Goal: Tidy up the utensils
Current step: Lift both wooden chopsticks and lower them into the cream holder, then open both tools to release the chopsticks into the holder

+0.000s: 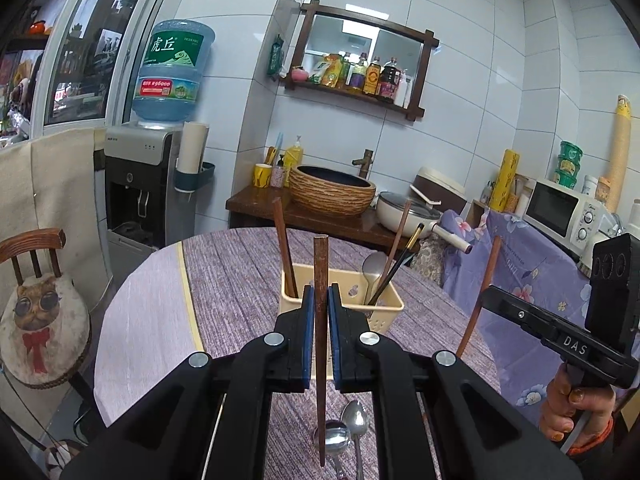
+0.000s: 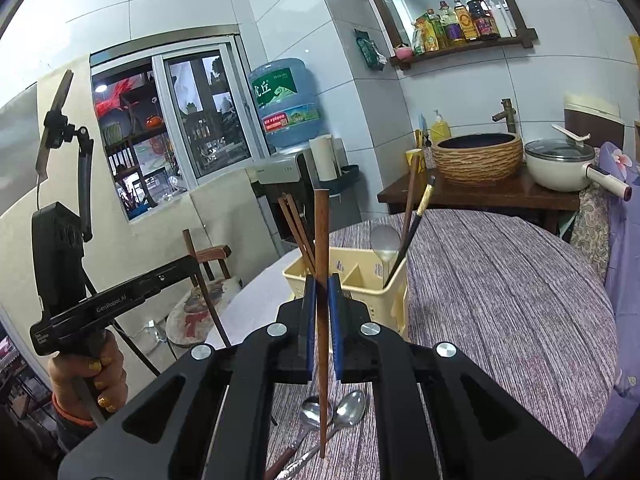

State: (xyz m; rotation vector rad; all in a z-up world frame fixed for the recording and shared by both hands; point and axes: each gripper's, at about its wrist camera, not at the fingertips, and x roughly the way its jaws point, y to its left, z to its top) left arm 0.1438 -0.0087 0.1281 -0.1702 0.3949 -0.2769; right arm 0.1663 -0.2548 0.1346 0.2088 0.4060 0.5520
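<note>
A: Item 1, left gripper (image 1: pixel 319 300)?
B: Blue-padded fingers (image 1: pixel 307 312) pinched on 1 brown wooden chopstick (image 1: pixel 320 320), held upright above the table; its lower tip hangs over 2 metal spoons (image 1: pixel 348 428) lying on the purple striped tablecloth (image 1: pixel 240 280).

A: Item 2, right gripper (image 2: pixel 321 296)?
B: Same condition. Fingers (image 2: pixel 308 308) pressed onto a second brown chopstick (image 2: pixel 321 320), upright, tip over the same 2 spoons (image 2: pixel 336 412), whose bowls touch.

A: Item 3, container?
B: 1 cream plastic utensil holder (image 1: pixel 384 308) with divided compartments, standing on the round table just beyond both grippers. Left compartment: brown chopsticks (image 1: pixel 285 252), 2 visible in the right wrist view, leaning left. Right compartment: 1 metal spoon (image 1: pixel 374 270) bowl-up, 1 brown chopstick (image 1: pixel 398 236), 1 black chopstick with gold band (image 1: pixel 400 262), leaning right.

A: Item 4, surroundings?
B: Woven-pattern basin (image 1: pixel 332 194) with faucet on a dark wooden counter, white lidded pot (image 1: pixel 404 210), water dispenser with blue bottle (image 1: pixel 174 68), microwave (image 1: pixel 564 214), chair with cat cushion (image 1: pixel 40 312).
</note>
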